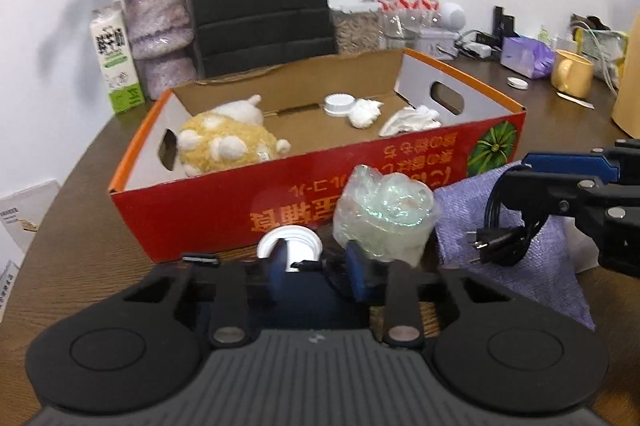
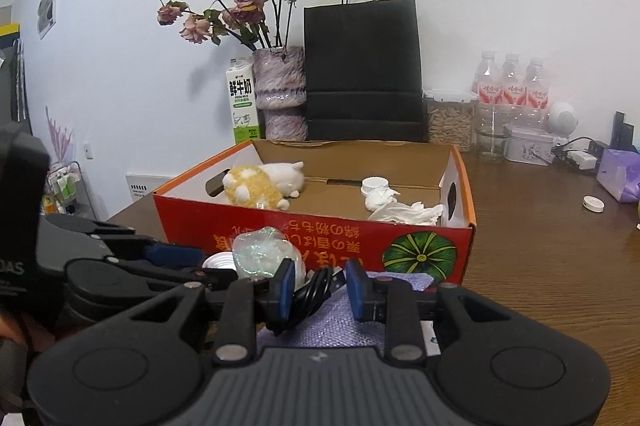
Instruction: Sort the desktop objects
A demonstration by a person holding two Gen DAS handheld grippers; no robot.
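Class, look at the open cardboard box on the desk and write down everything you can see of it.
The cardboard box is a shallow open-topped tray: red printed outer wall with upside-down orange lettering and a green pumpkin picture, orange rim, plain brown inside, an oval handle hole in each end wall. It sits flat on the brown wooden desk. Inside lie a yellow-and-white plush toy, a white cap and crumpled white tissues.

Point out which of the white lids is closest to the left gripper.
The white lid lying on the table just ahead of the left gripper, outside the red box. The others are farther off: one inside the box, one by the yellow mug.
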